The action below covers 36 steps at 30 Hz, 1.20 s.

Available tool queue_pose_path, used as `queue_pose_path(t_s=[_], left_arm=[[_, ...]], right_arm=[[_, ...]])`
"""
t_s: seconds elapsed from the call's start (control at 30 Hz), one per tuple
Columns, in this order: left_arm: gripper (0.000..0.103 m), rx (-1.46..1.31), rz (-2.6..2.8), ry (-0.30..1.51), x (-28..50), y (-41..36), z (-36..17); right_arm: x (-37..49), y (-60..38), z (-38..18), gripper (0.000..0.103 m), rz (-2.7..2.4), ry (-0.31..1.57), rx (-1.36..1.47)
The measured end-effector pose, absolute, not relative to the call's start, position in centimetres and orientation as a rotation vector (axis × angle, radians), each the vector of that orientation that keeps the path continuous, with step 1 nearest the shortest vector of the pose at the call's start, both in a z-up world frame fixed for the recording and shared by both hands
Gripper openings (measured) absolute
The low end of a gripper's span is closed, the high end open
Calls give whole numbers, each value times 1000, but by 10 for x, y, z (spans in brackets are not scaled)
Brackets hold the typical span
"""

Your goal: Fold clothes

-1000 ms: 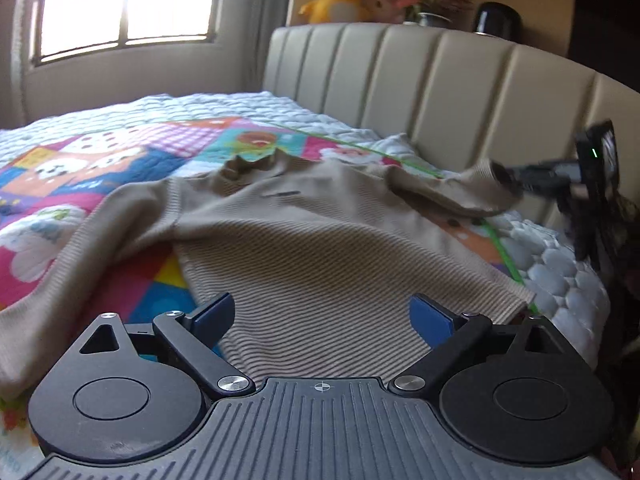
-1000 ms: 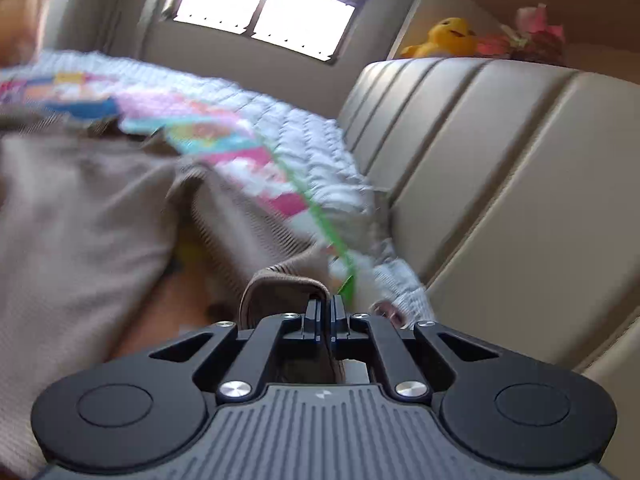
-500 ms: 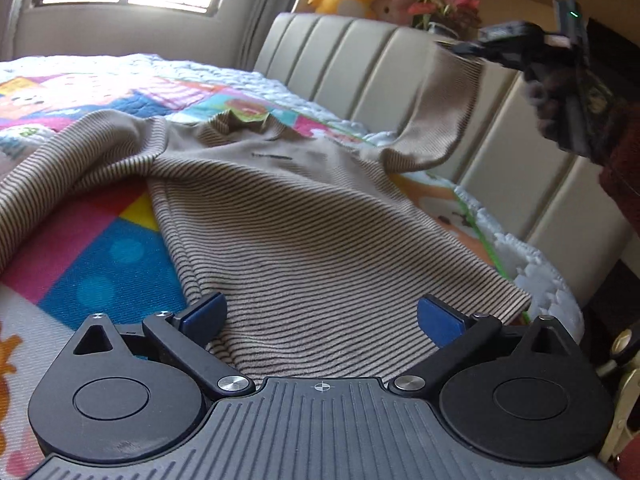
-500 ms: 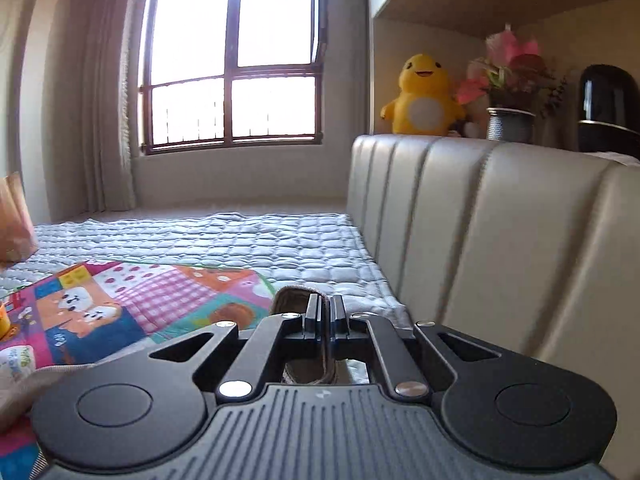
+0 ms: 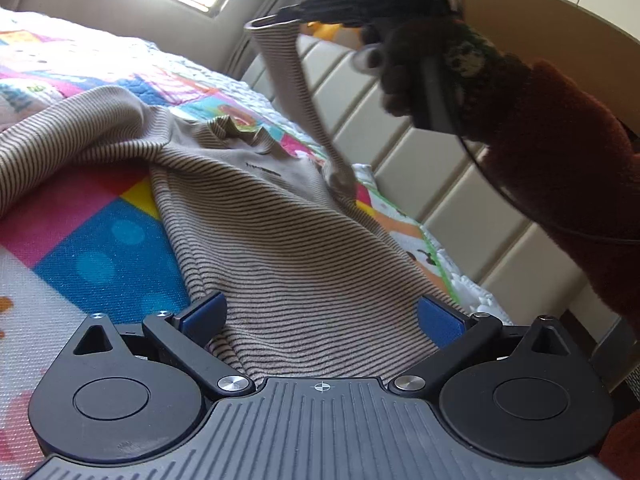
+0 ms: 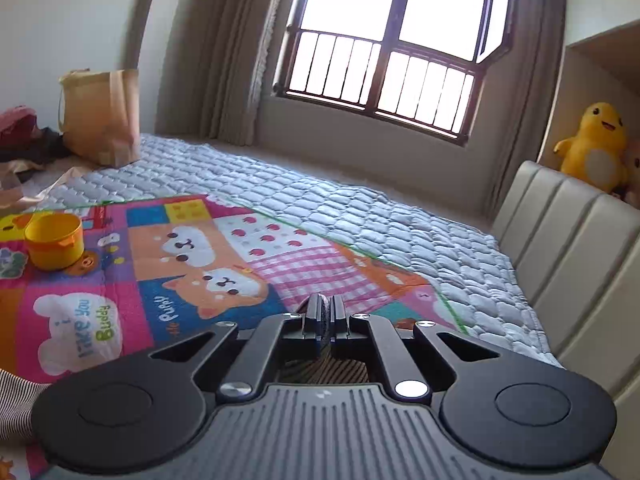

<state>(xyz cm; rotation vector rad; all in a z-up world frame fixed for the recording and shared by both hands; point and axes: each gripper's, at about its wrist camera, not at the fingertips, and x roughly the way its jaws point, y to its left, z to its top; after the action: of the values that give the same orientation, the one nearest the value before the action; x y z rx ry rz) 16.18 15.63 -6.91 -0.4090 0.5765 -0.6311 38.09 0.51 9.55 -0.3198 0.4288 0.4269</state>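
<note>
1. The brown striped knit top (image 5: 280, 240) lies spread flat on the bed's bright play mat (image 5: 92, 248), near the headboard edge.
2. The right tool (image 5: 294, 16) pinches one sleeve cuff, lifted high.
3. The left tool (image 5: 320, 316) is wide open over the hem, holding nothing.
4. No fold looks finished yet.

Bed (image 6: 360, 216) carries cartoon mat (image 6: 192, 264), striped sweater (image 5: 288, 248), yellow cup (image 6: 54, 246).

We see the sweater (image 5: 280, 232) lying on the mat (image 5: 92, 240), which lies on the bed (image 6: 360, 208); the headboard (image 6: 580, 240) stands to the right, a cup (image 6: 54, 246) sits on the mat's left, and a bag (image 6: 102, 116) stands behind it.
</note>
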Motion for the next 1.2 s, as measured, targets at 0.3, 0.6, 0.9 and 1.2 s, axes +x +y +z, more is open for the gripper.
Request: queue_pose_path(t_s=[0.3,0.6,0.9,1.2], left_arm=[[103,-411,-634,581,162,156,-69],[103,-369,-603,597,161,149,-67],[103,-100,-486,639,125,121,-37],[103,295,-353,696,102,64,-31]], right_arm=[[355,-10,84,10,466,462,-272],[233,-139,63,56,411,479,-265],[116,-238,-8,57,388,597,-295],[107,-240,-33,59,339,499,-254]])
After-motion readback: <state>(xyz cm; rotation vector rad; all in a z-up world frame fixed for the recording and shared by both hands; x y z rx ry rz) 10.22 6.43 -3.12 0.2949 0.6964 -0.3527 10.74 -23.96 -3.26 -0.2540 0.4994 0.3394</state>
